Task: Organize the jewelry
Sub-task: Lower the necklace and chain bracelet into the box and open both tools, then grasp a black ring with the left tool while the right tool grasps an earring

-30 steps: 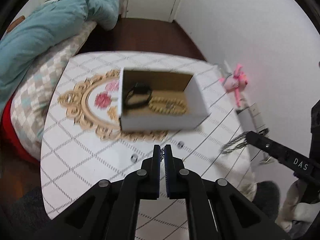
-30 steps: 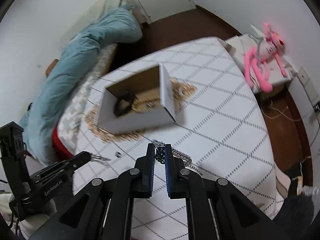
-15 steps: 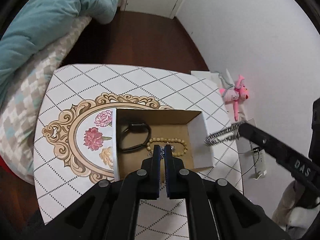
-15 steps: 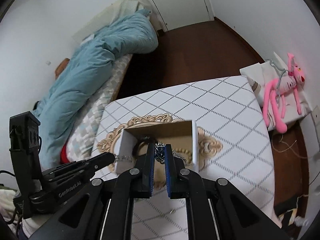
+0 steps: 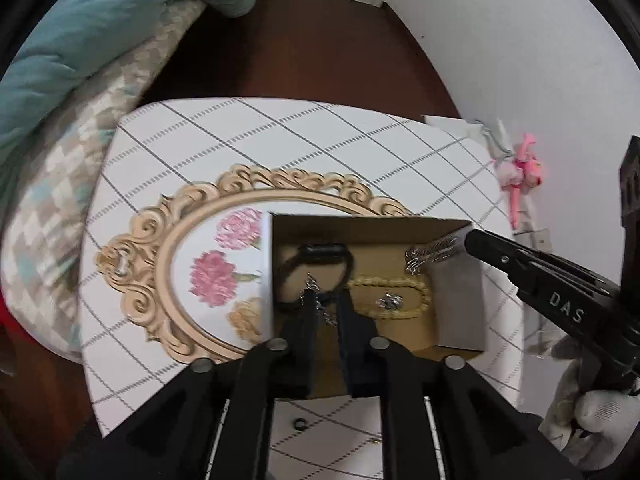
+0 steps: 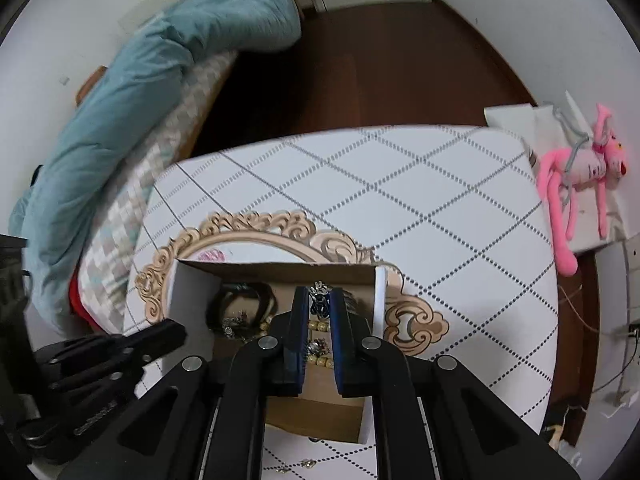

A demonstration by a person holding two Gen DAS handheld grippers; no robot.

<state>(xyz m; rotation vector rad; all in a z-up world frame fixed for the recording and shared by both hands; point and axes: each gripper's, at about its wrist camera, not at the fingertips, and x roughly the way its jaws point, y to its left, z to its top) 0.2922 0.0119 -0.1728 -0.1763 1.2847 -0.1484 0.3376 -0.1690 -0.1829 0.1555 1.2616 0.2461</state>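
Observation:
An open cardboard box (image 5: 456, 300) stands on the table, also in the right wrist view (image 6: 192, 292). It holds a black band (image 5: 316, 252) and a beige bead bracelet (image 5: 386, 284). My left gripper (image 5: 324, 300) is slightly open over the box, with a silver chain (image 5: 316, 300) dangling between its fingers. My right gripper (image 6: 320, 300) is a little parted over the box with a silver chain (image 6: 320, 292) still between its tips; that chain shows at its tip in the left wrist view (image 5: 432, 252).
The table (image 5: 360, 140) has a white diamond-pattern cloth with a gold floral oval print (image 5: 180, 272). Small loose pieces (image 5: 299, 424) lie near its front edge. A bed with a teal duvet (image 6: 140, 92) is left. A pink plush toy (image 6: 576, 176) hangs right.
Both grippers have dropped lower into the box with their chains. The left jaws have opened a little and the right jaws have parted slightly.

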